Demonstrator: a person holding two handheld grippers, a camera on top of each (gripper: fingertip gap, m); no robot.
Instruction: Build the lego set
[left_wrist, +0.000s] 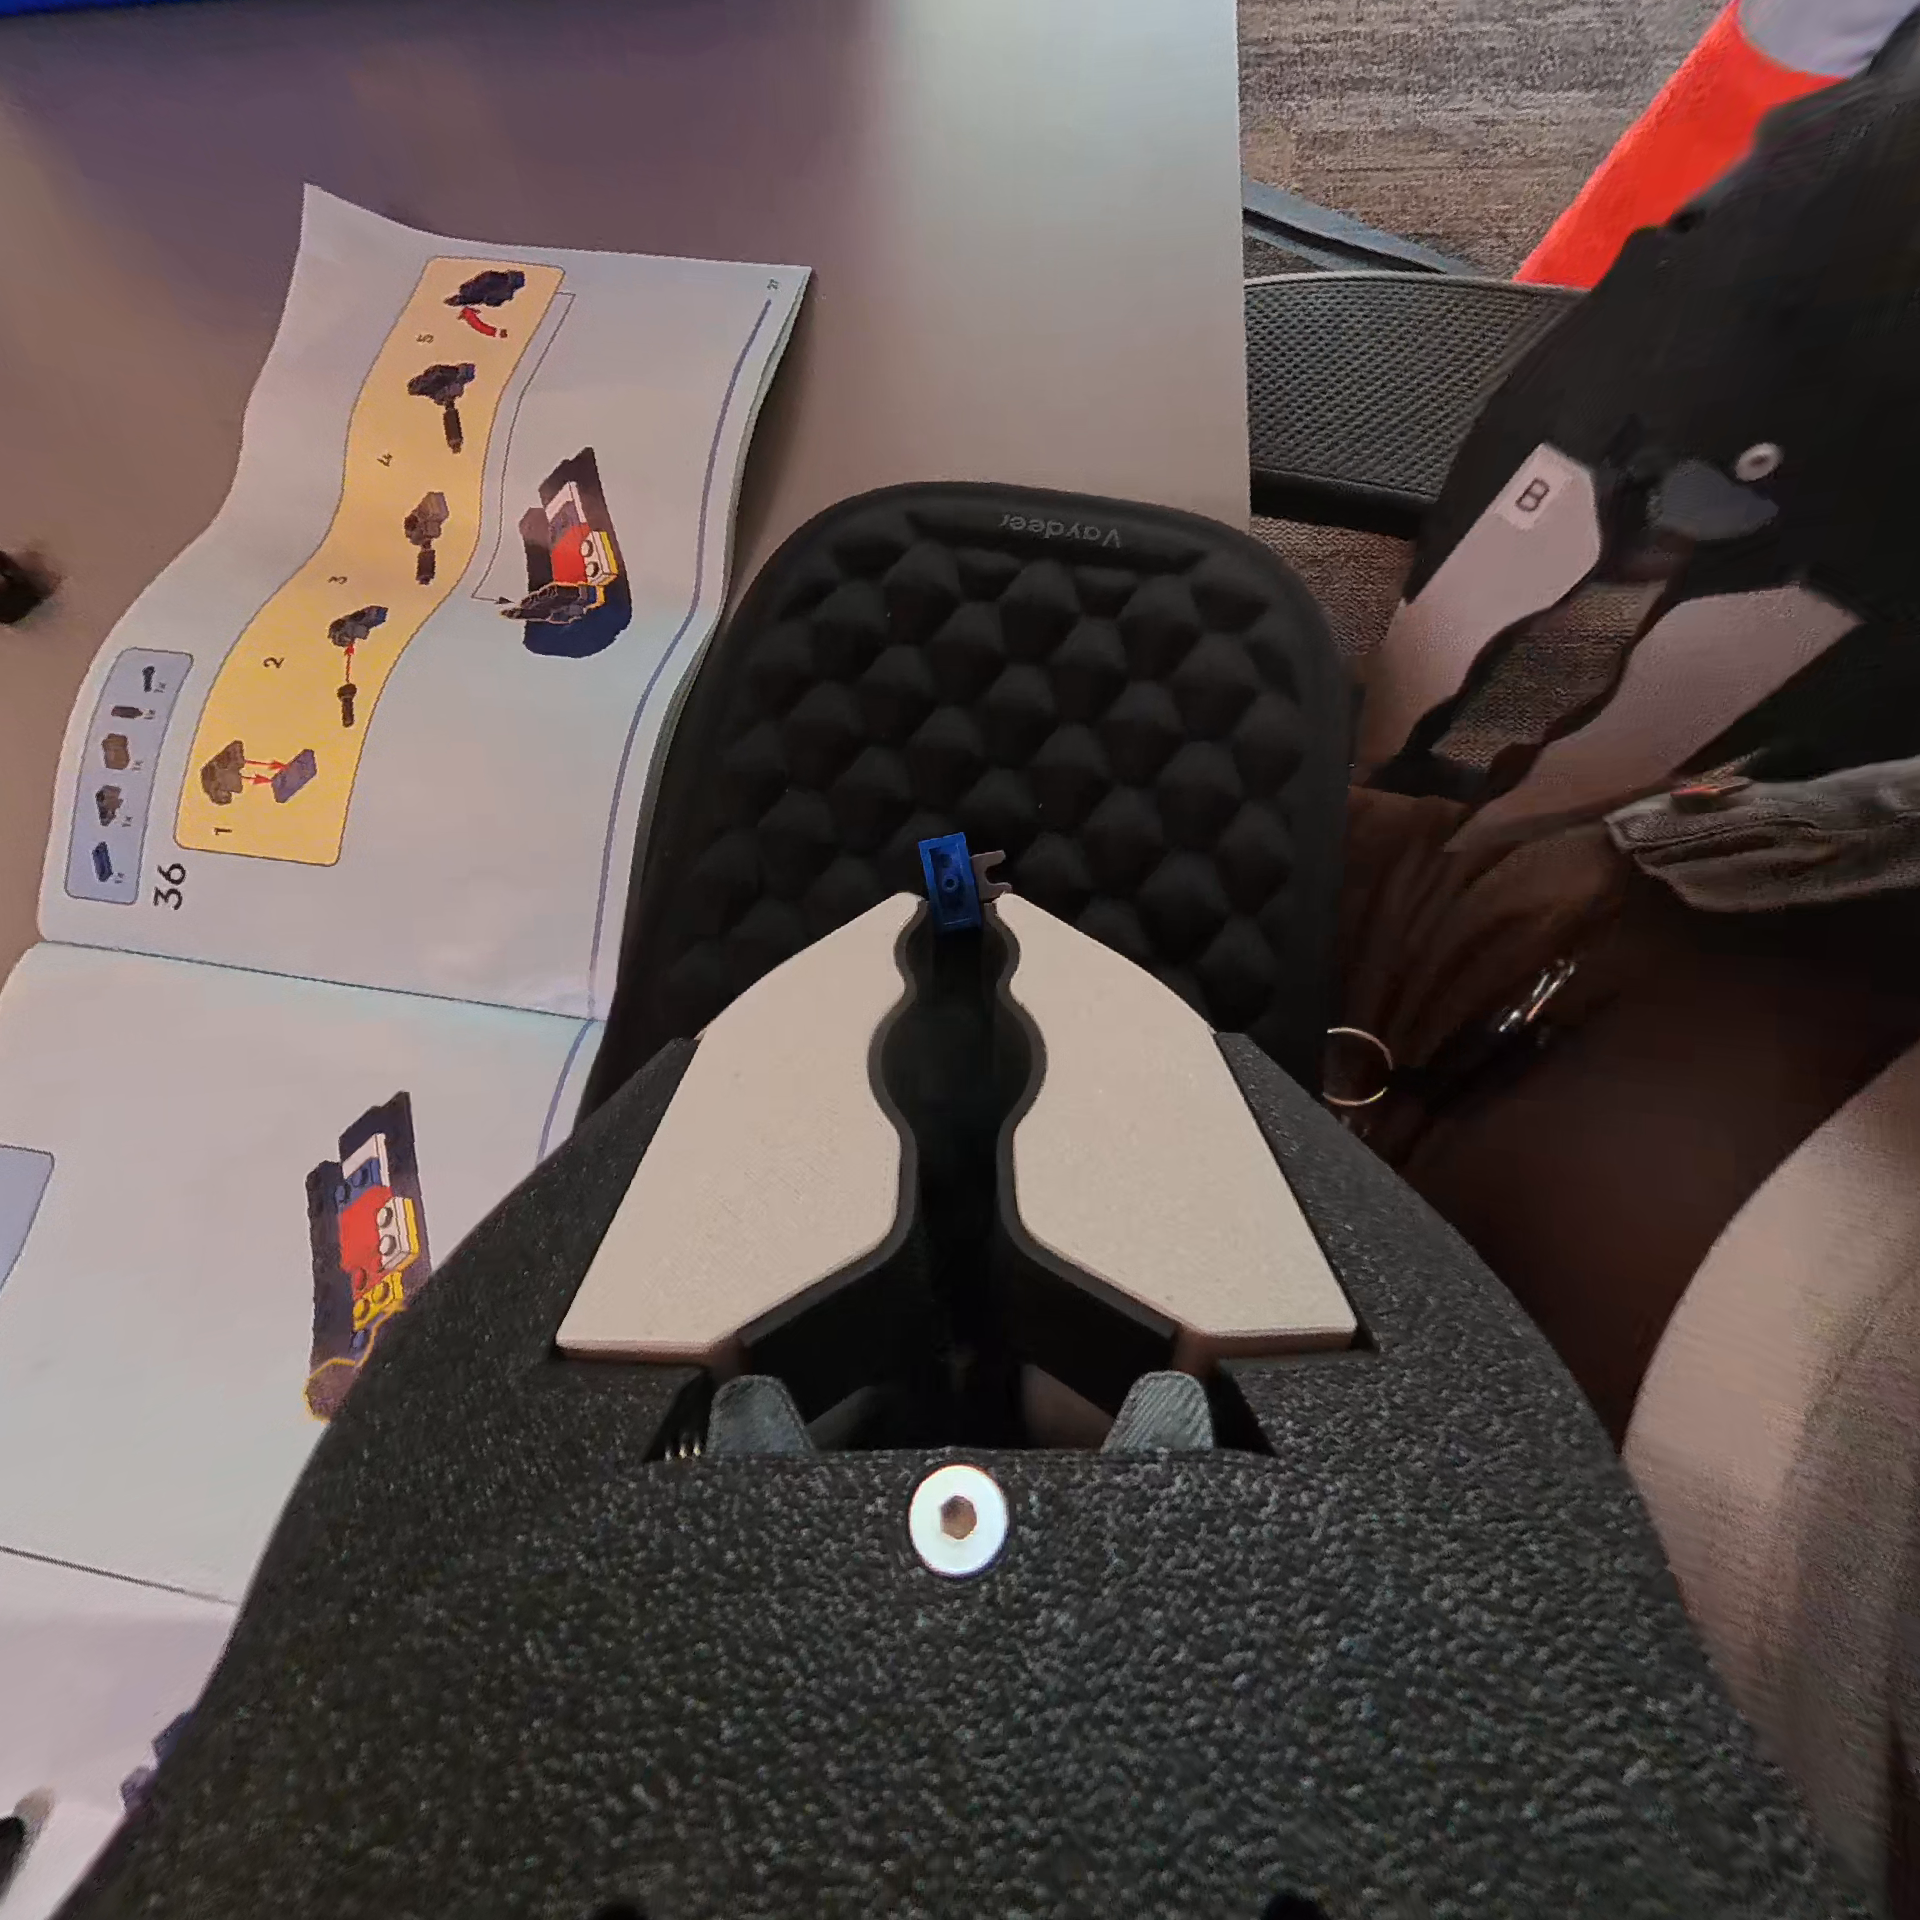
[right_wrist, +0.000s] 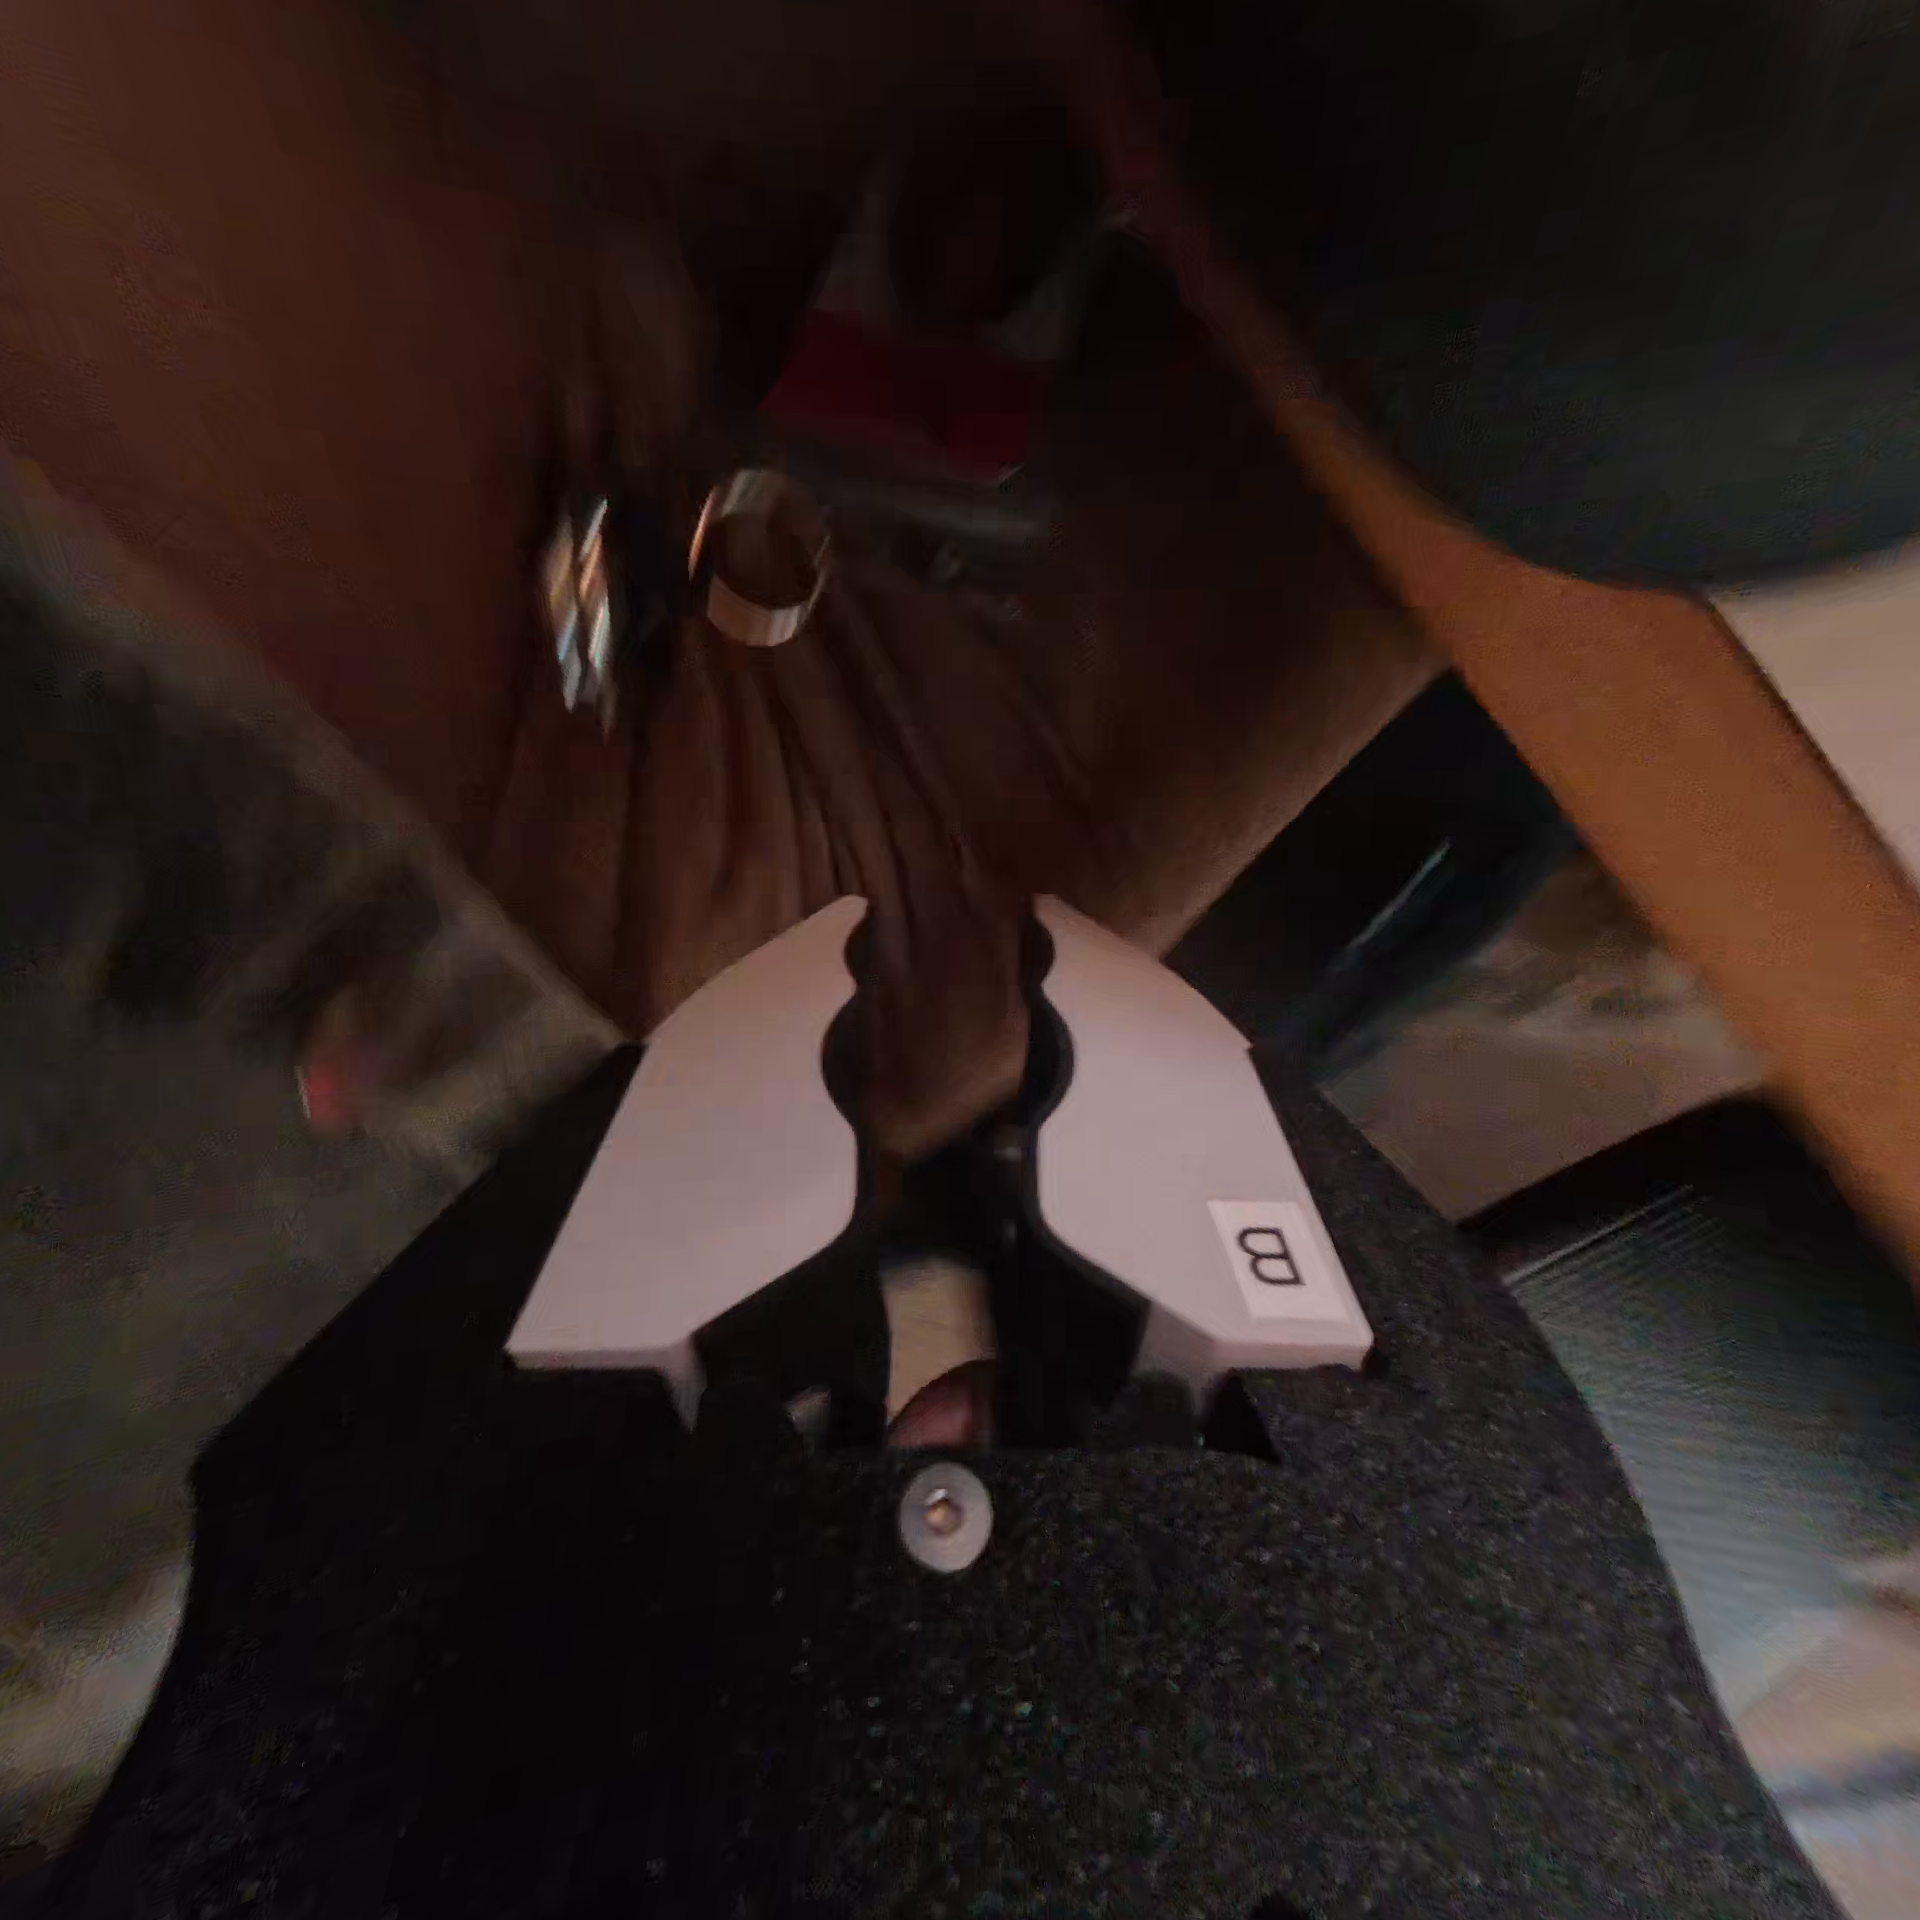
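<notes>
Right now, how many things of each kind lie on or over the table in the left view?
Open booklet: 1
Black bumpy pad: 1
Blue brick piece, pinched in the left gripper: 1
Total: 3

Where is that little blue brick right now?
The blue brick is pinched upright between the fingertips of the left gripper, mid-frame in the left wrist view, above the black bumpy cushion and right of the open instruction booklet.
</notes>
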